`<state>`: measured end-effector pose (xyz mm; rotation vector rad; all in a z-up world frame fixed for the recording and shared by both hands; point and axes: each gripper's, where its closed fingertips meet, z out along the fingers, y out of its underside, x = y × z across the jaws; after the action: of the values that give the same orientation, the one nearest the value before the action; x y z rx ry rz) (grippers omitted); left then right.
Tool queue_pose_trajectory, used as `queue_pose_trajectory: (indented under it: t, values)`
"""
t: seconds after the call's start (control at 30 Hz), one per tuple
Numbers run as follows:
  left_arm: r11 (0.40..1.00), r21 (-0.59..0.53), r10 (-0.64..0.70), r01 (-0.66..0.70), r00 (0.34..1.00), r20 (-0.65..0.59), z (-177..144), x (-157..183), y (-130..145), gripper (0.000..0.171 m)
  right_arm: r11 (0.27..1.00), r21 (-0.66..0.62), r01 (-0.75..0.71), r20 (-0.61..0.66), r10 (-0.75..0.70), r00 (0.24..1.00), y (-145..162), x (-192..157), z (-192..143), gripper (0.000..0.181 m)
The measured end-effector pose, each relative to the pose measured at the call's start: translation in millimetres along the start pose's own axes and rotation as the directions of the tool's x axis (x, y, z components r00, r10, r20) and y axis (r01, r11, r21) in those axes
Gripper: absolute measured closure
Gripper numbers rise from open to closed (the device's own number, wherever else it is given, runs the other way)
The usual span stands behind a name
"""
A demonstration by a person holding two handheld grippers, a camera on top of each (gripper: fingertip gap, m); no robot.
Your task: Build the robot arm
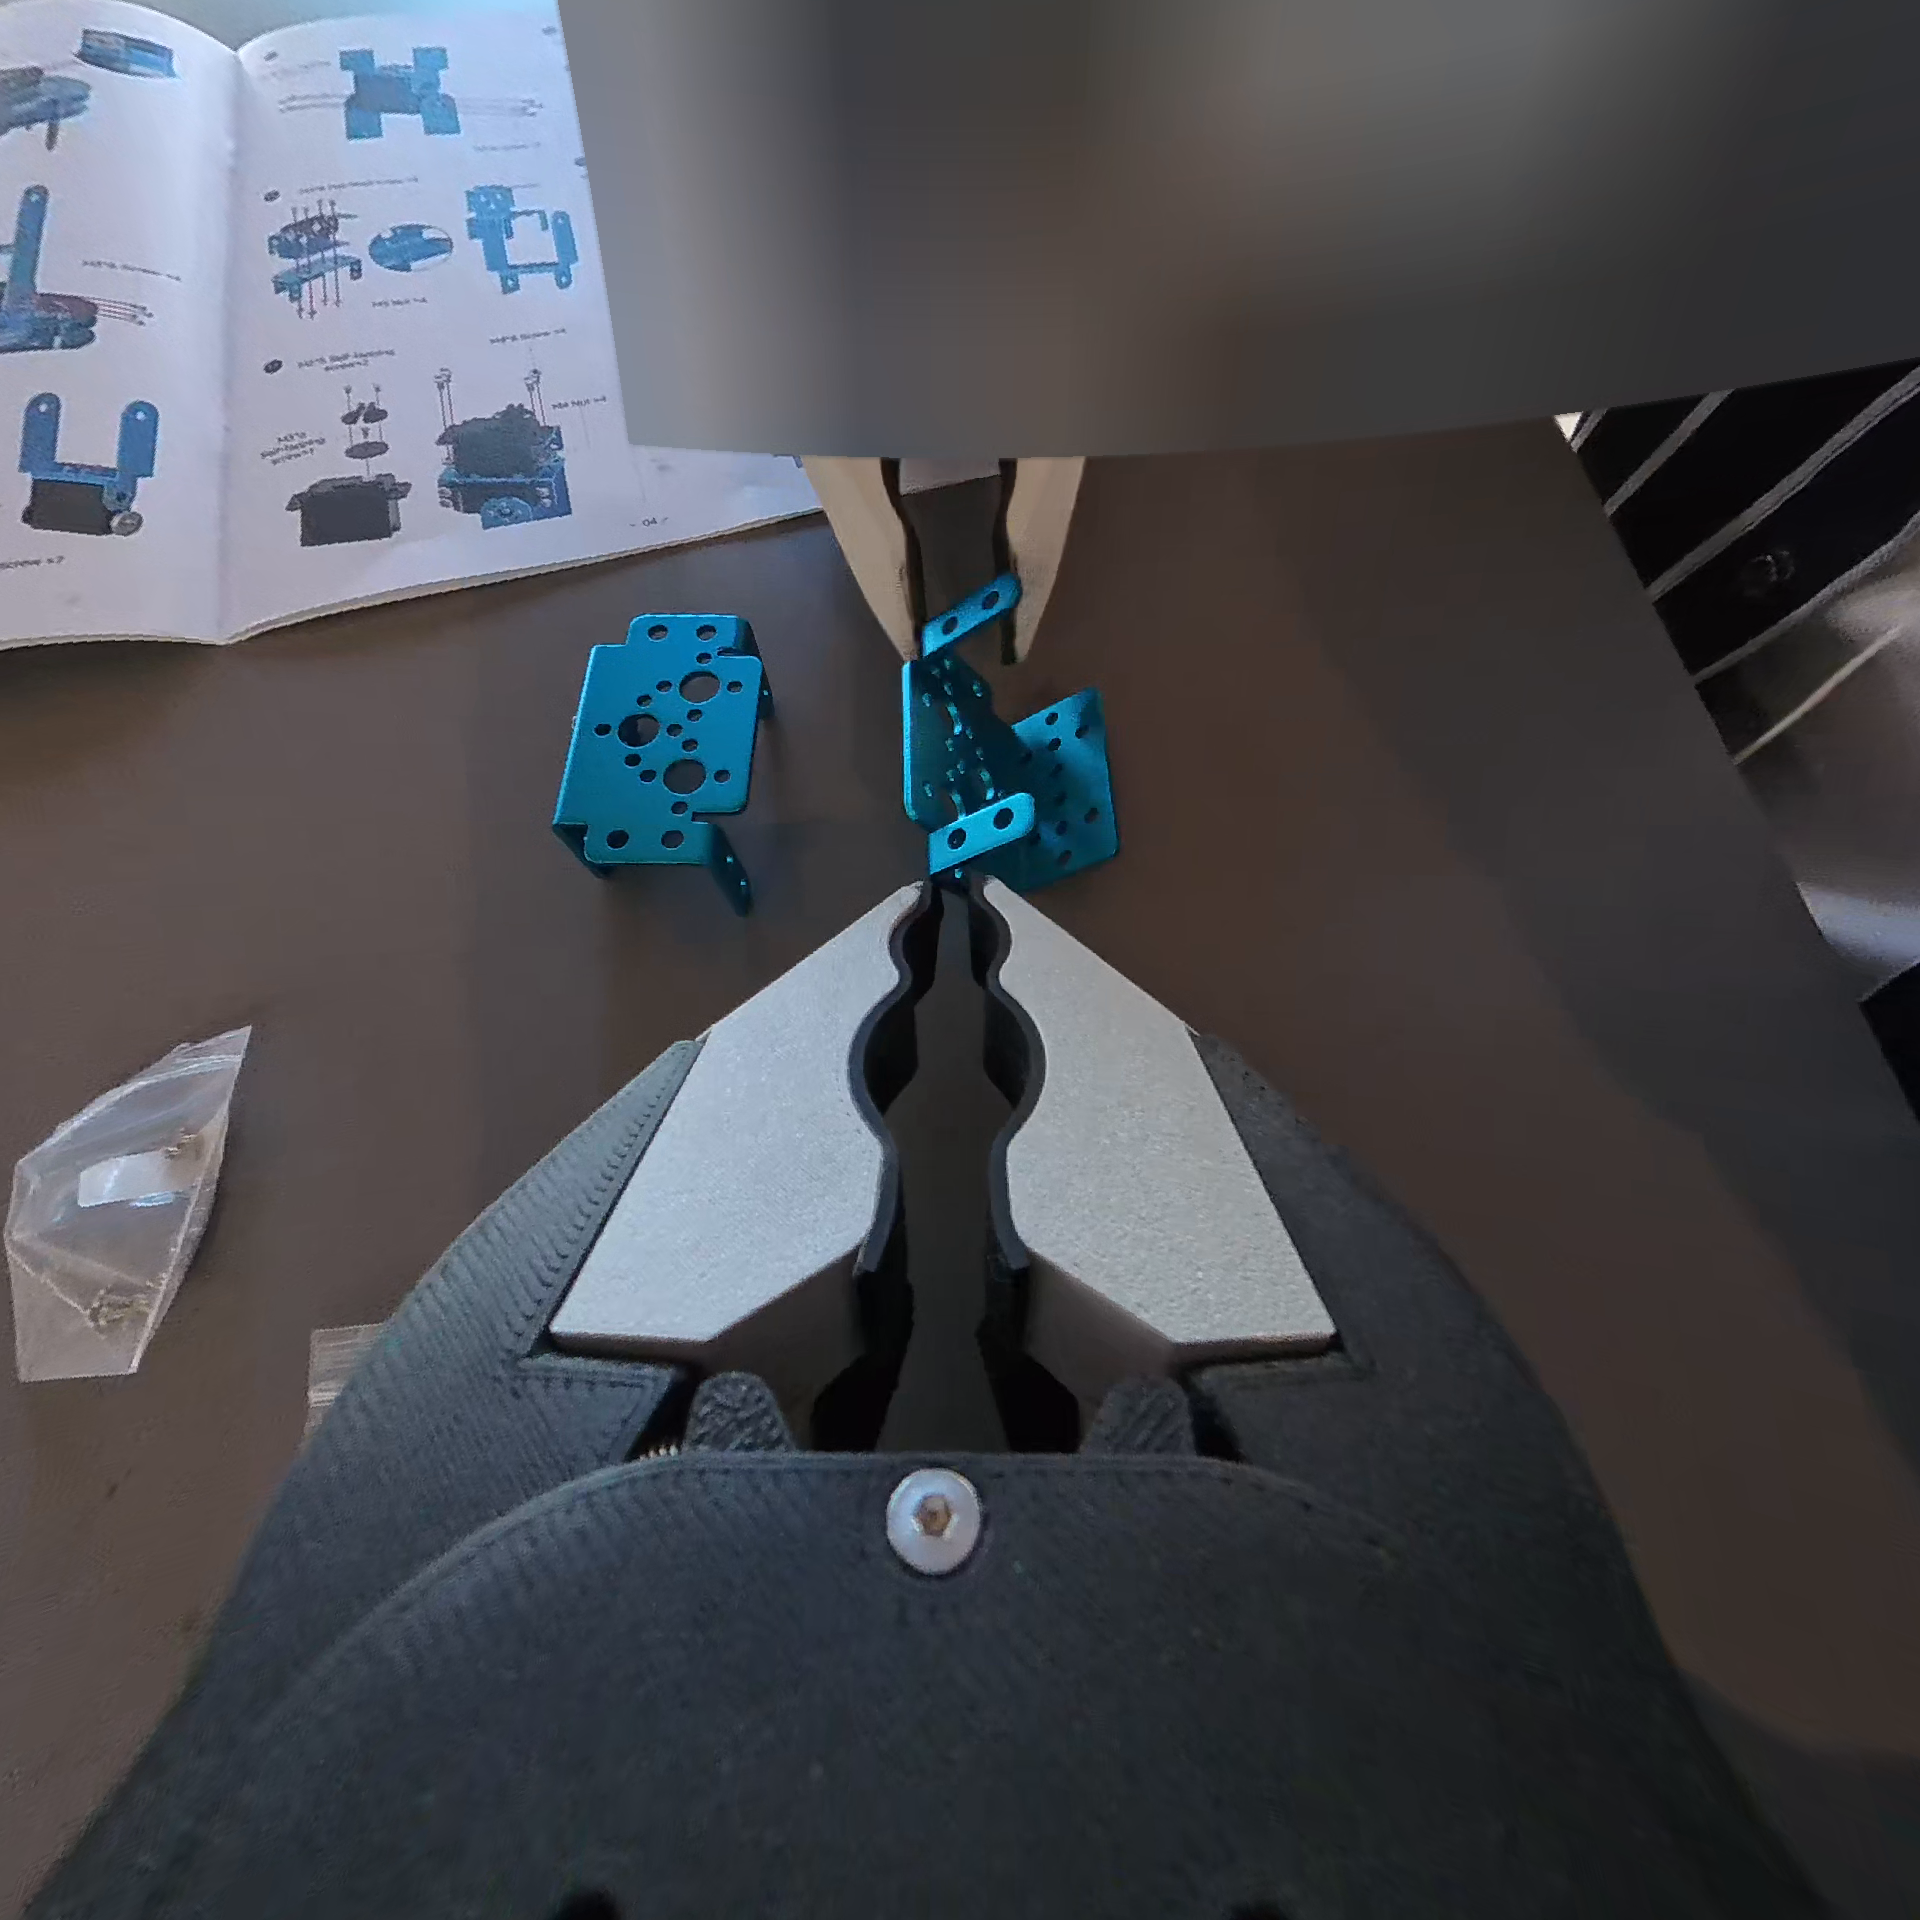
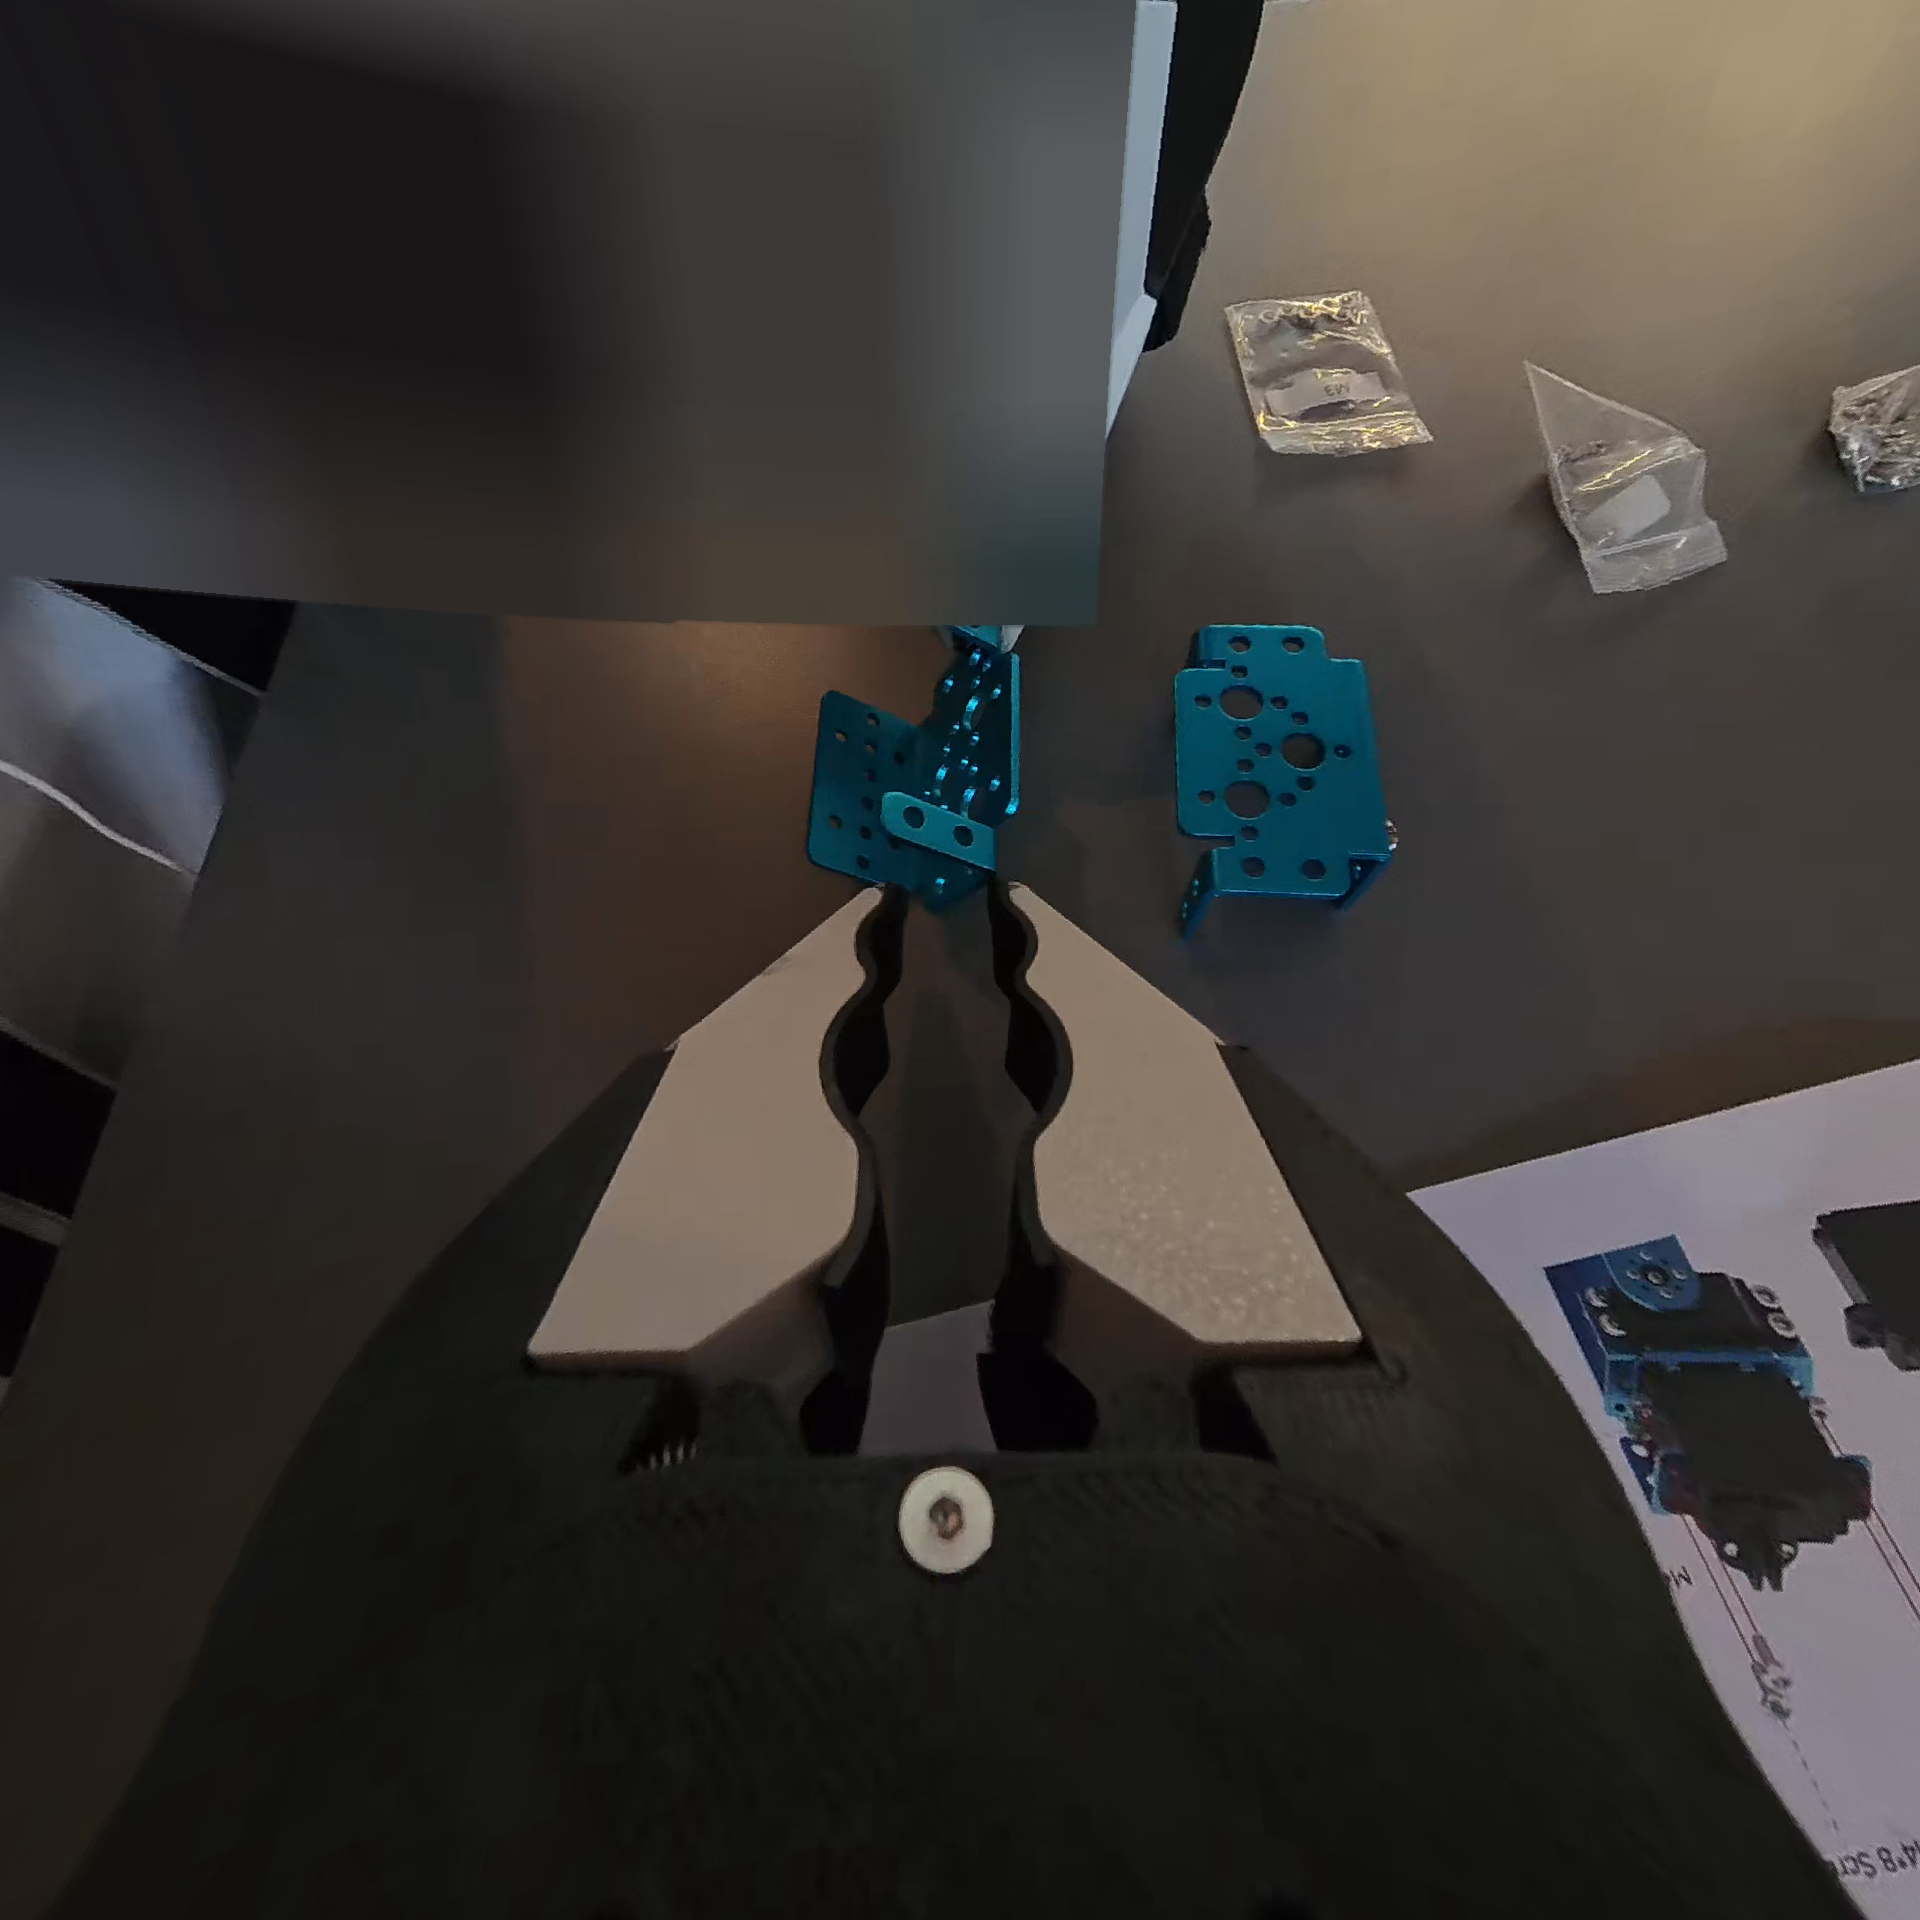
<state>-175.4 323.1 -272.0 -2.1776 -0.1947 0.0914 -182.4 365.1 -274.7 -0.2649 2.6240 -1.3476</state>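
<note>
A blue perforated metal bracket with bent tabs is held up between my two grippers, which face each other over a dark table. My left gripper is shut on the bracket's near tab. My right gripper grips the far tab. In the right wrist view, my right gripper is shut on the end of the same bracket, and the left gripper is mostly hidden by a blurred patch. A second blue bracket with round holes lies flat on the table beside them and also shows in the right wrist view.
An open instruction booklet lies at the far left and also shows in the right wrist view. Small clear bags of hardware lie on the table. The table edge runs along the right. Spacing between my two grippers at the tips: around 5 cm.
</note>
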Motion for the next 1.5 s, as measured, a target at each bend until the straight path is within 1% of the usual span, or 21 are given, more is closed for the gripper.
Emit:
queue_pose_trajectory:
  t: [0.13,0.2,0.37,0.5,0.57,0.63,0.83,1.0,1.03,1.17,1.23,1.33,1.4,1.5]
  values:
    - [1.0,0.0,0.009,-0.009,1.0,-0.004,1.0,1.4,-0.7,0.168,1.0,0.001,0.015,0.007,-0.015,1.0,-1.1,-2.9,1.2,0.168]
    - [1.0,0.006,0.019,-0.019,1.0,-0.003,1.1,2.3,-2.0,0.169,0.999,0.009,0.051,-0.001,-0.051,0.999,-3.3,-4.8,1.6,0.172]
    - [0.998,0.021,0.052,-0.053,0.999,0.012,-1.1,2.2,-5.8,0.17,0.99,0.012,0.144,-0.027,-0.144,0.989,-4.2,-6.1,0.7,0.173]
    - [0.998,0.013,0.059,-0.059,0.998,0.007,-0.7,3.8,-5.5,0.169,0.98,0.018,0.199,-0.053,-0.198,0.979,-5.6,-4.5,-1.9,0.171]
    - [0.998,0.006,0.065,-0.065,0.998,0.013,-1.2,3.4,-5.1,0.168,0.979,-0.001,0.206,-0.069,-0.206,0.976,-3.7,-1.9,-3.2,0.166]
    - [0.998,0.009,0.056,-0.056,0.998,0.01,-1.7,3.4,-5.3,0.166,0.981,-0.011,0.195,-0.072,-0.195,0.978,-2.0,0.2,-3.6,0.162]
    - [1.0,-0.018,0.024,-0.024,1.0,-0.007,2.4,3.9,0.7,0.161,0.995,0.003,0.103,-0.011,-0.103,0.995,-0.6,-4.1,-0.4,0.163]
    - [0.998,-0.047,0.03,-0.031,0.999,-0.021,7.3,7.2,4.4,0.168,0.998,-0.014,0.065,0.011,-0.065,0.998,1.0,-7.2,2.6,0.171]
    - [0.998,-0.046,0.036,-0.037,0.999,-0.02,7.7,7.7,3.8,0.17,0.998,-0.018,0.067,0.011,-0.066,0.998,1.3,-7.6,3.4,0.177]
    - [0.998,-0.041,0.041,-0.04,0.999,0.015,7.5,2.6,1.8,0.171,0.997,-0.019,0.072,-0.034,-0.072,0.997,-0.3,-1.0,1.7,0.179]
    - [1.0,0.001,0.028,-0.028,0.998,0.061,2.5,-6.5,-5.8,0.171,0.996,0.032,0.078,-0.086,-0.075,0.993,-9.6,8.7,-5.6,0.179]
    - [0.996,0.09,0.0,-0.011,0.992,0.125,-11.5,-25.5,-22.2,0.171,0.984,0.173,0.048,-0.139,-0.024,0.99,-36.6,25.8,-22.0,0.18]
    - [0.992,0.12,0.004,-0.027,0.983,0.184,-20.1,-41.8,-32.4,0.171,0.978,0.202,0.044,-0.179,-0.007,0.984,-46.6,40.7,-29.3,0.179]
    - [0.993,0.111,0.021,-0.046,0.977,0.211,-22.2,-59.0,-36.8,0.171,0.977,0.213,0.017,-0.201,0.026,0.979,-45.9,57.4,-32.3,0.179]
